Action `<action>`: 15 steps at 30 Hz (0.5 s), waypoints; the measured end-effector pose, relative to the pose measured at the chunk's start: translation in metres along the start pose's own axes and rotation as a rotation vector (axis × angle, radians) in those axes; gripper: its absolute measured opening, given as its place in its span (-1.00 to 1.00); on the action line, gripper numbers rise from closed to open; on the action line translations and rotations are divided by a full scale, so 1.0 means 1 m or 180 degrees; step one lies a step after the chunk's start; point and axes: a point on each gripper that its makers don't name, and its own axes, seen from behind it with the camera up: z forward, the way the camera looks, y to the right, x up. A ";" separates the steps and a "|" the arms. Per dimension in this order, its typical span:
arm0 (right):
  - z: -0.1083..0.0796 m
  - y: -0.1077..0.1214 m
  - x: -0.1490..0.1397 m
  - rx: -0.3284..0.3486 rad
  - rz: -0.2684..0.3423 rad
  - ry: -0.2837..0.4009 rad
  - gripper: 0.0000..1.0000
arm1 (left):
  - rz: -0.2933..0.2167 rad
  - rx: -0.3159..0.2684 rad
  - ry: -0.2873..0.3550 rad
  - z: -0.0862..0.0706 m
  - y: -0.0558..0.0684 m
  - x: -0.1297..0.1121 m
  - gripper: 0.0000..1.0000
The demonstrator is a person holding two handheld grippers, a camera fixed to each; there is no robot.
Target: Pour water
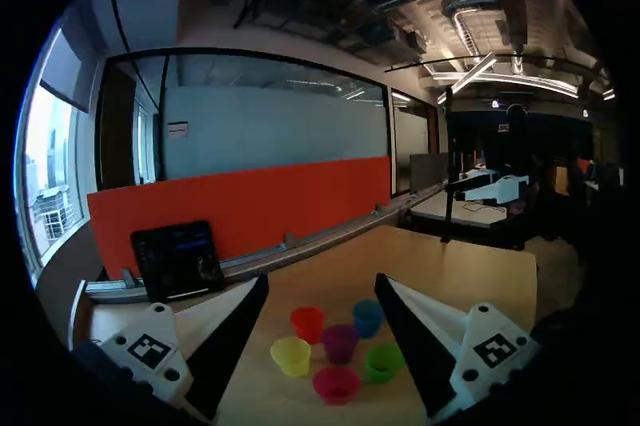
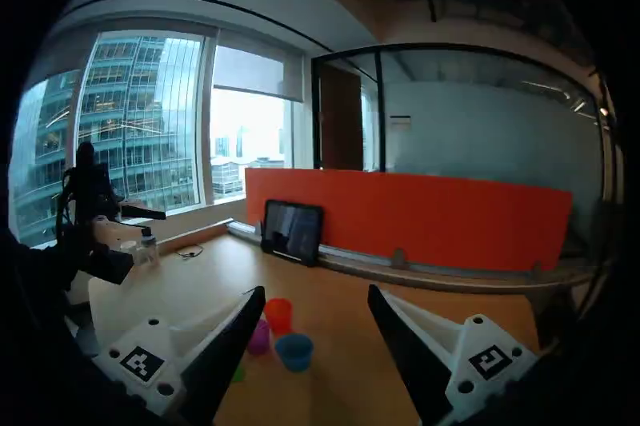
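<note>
A wooden desk runs up to an orange partition, where a dark tablet leans. The left gripper and the right gripper both have their fingers spread wide, holding nothing. Six small coloured cups cluster upright on the desk, seen between the left gripper's fingers. Whether they contain anything cannot be told. In the right gripper view a finger hides several of them. A small clear bottle by the window is hard to make out.
</note>
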 end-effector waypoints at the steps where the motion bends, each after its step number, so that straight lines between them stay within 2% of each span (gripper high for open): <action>1: 0.001 -0.001 -0.002 0.0013 -0.0006 -0.0016 0.99 | 0.0001 -0.0022 -0.0017 0.001 0.002 -0.003 0.98; 9: 0.005 -0.008 -0.021 0.0126 -0.0112 -0.0172 0.99 | 0.0056 -0.0174 -0.0158 0.007 0.015 -0.027 0.98; 15: 0.008 -0.013 -0.043 0.0213 -0.0196 -0.0327 0.99 | 0.0107 -0.0320 -0.0236 0.013 0.030 -0.046 0.98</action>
